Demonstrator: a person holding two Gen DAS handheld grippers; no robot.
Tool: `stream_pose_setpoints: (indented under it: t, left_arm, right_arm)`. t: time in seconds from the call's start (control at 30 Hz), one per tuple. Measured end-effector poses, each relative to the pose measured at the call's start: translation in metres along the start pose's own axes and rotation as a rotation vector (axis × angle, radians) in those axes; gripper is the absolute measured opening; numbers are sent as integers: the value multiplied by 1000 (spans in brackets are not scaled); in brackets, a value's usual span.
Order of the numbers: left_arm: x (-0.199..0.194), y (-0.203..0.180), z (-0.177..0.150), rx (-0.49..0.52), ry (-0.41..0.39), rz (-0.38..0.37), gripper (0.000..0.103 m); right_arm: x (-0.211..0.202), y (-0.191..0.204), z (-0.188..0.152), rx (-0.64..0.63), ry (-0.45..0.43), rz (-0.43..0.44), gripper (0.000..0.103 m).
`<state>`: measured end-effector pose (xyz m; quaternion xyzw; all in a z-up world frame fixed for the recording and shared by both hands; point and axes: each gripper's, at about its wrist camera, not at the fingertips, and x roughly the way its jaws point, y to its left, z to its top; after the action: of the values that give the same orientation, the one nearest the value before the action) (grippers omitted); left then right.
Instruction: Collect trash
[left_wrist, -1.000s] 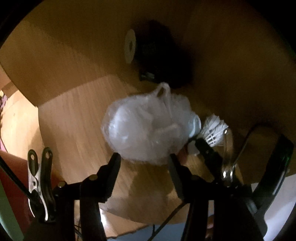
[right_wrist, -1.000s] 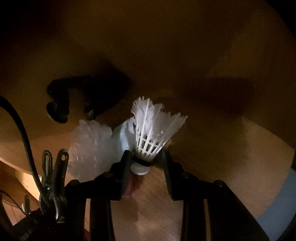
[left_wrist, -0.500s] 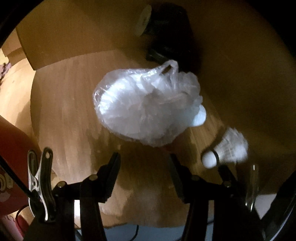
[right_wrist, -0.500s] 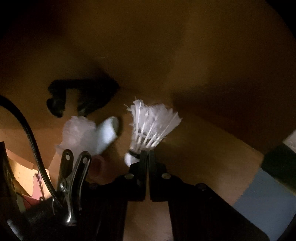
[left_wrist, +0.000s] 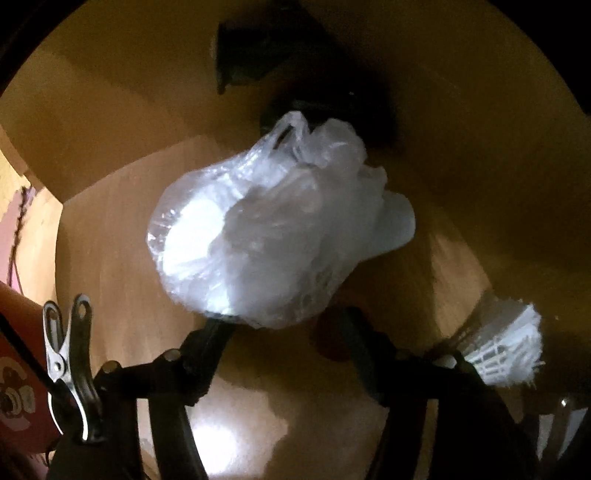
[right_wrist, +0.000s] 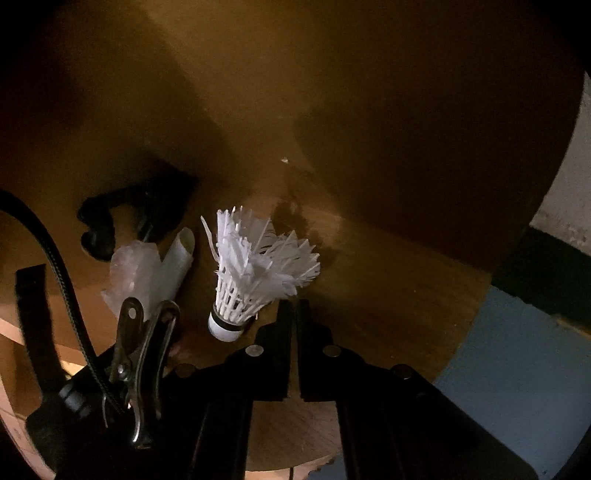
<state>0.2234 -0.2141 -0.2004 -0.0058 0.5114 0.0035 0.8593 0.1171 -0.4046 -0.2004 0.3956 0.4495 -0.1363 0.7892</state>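
Observation:
A clear plastic bag (left_wrist: 258, 240) stuffed with white waste lies on the round wooden table (left_wrist: 103, 258). My left gripper (left_wrist: 284, 321) is right at the bag's near end, its jaws opening; the bag's bottom edge dips between the fingertips (left_wrist: 218, 332) and no pad presses on it. A frayed white shuttlecock (right_wrist: 255, 277) sits just left of my right gripper (right_wrist: 293, 306), against its left finger. That gripper is shut, with nothing visible between its pads. The left wrist view shows the shuttlecock (left_wrist: 506, 347) blurred at the right. The bag (right_wrist: 133, 269) is partly hidden by a clip.
A black object (left_wrist: 258, 55) sits behind the bag, also dark in the right wrist view (right_wrist: 110, 221). A rolled white paper (right_wrist: 181, 254) rests against the bag. A red item (left_wrist: 18, 369) lies at the left. The table edge (right_wrist: 461, 332) drops to blue floor (right_wrist: 517, 387).
My right gripper closed and the shuttlecock slipped from between its fingers to their left side. My left gripper moved in on the bag, which now looms larger, and its jaws have spread.

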Motion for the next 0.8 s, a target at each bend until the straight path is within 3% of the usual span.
stream_pose_setpoints:
  t: [0.1,0.13,0.17,0.23,0.37,0.57,0.8]
  left_arm:
    - [1,-2,0,-3,-16,-2,69]
    - [0,-2,-1,-2,-23,-5,62]
    - [-2,-1,-2,0,-32,-8,49]
    - [-6,3,-5,8,-34,-20,35]
    - [-9,14,-8,-8,-15,-53,21]
    - [-17,43,-26,-33,-2,-108,17]
    - [-27,70,-48,-39,19,-138,17]
  right_arm:
    - [-1,0,0,1,-2,18,10]
    - [-1,-1,0,7,-4,22,10]
    - [-1,-1,-1,16,-6,26,13]
    - [-6,-3,-7,27,-13,32,22]
    - [-10,3,-14,31,-42,19,38]
    - [-20,8,-28,36,-73,36,48]
    - [8,34,-23,8,-67,14,55]
